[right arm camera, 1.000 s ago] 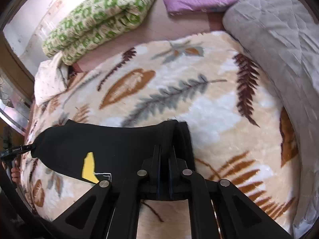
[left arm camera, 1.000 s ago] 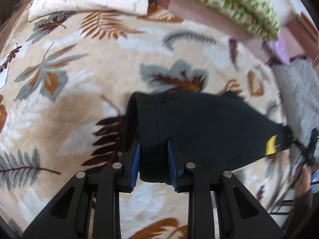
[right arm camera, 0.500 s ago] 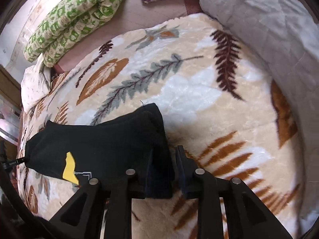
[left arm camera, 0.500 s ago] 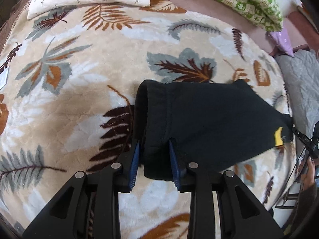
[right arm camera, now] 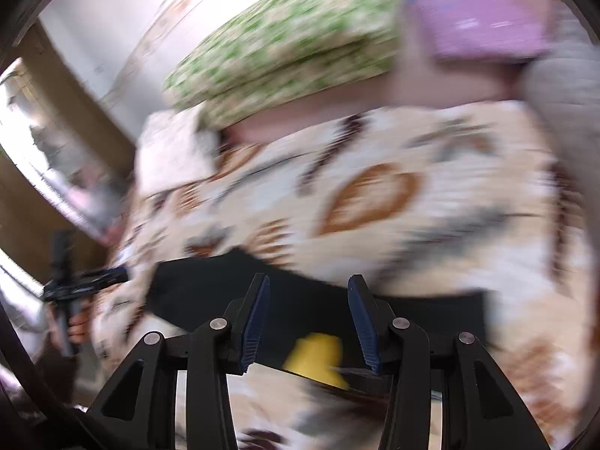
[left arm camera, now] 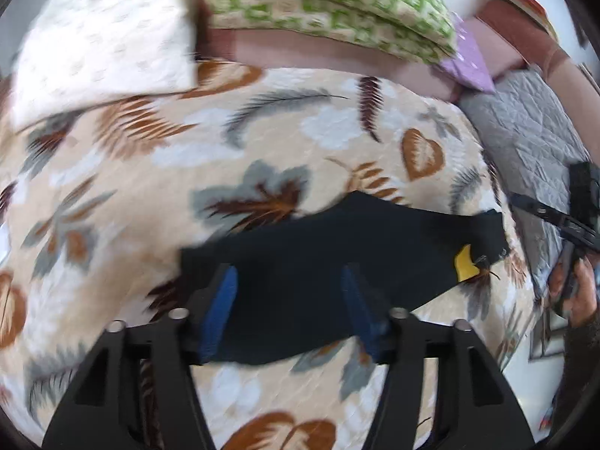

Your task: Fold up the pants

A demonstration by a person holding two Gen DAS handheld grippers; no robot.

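The black pants [left arm camera: 337,258] lie folded flat on the leaf-patterned blanket [left arm camera: 157,172], with a yellow patch [left arm camera: 466,263] near their right end. My left gripper [left arm camera: 288,277] is open and empty, its jaws wide apart just above the pants' near left edge. In the blurred right wrist view the pants [right arm camera: 210,296] and the yellow patch [right arm camera: 318,356] lie below my right gripper [right arm camera: 307,285], which is open and empty. The right gripper also shows at the right edge of the left wrist view [left arm camera: 577,225].
A white pillow [left arm camera: 101,52], a green-patterned folded quilt [left arm camera: 330,3] and a purple cloth [left arm camera: 468,63] lie along the far side of the bed. A grey quilt [left arm camera: 532,138] covers the right side. The bed edge is at the right.
Both grippers opened and let go of the pants, then pulled back and tilted up. The pants now lie flat on the blanket. Both views are blurred from fast motion.
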